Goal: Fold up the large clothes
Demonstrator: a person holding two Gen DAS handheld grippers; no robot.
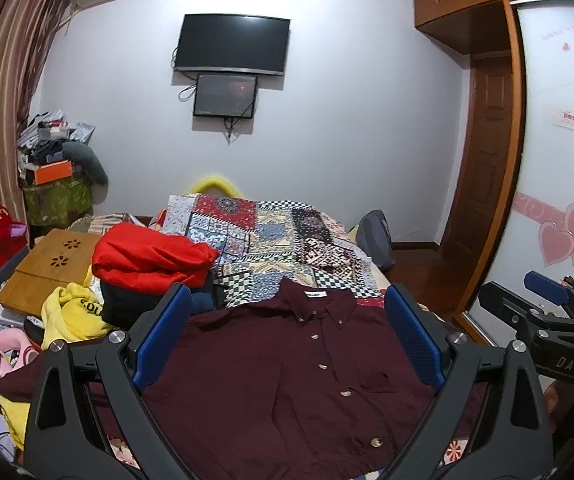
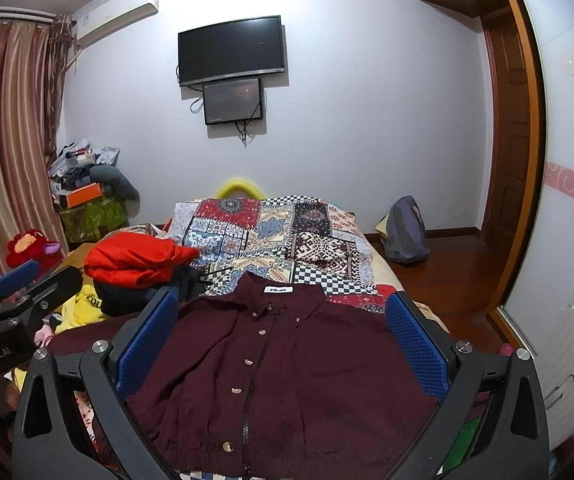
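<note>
Above the bed (image 2: 383, 268), both grippers, left (image 1: 287, 336) and right (image 2: 283, 344), hang wide apart and empty over the shirt (image 2: 287, 380). It lies flat, buttoned, collar away. Folding looks unstarted; sleeves and sides remain. Other clothes (image 1: 147, 260) wait to the left.

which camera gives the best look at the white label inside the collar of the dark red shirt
The right wrist view. There the collar label faces the camera near the middle of the frame, a clear white rectangle with dark lettering on the maroon shirt. In the left wrist view the label is smaller, skewed and blurrier, lettering unreadable.
</note>
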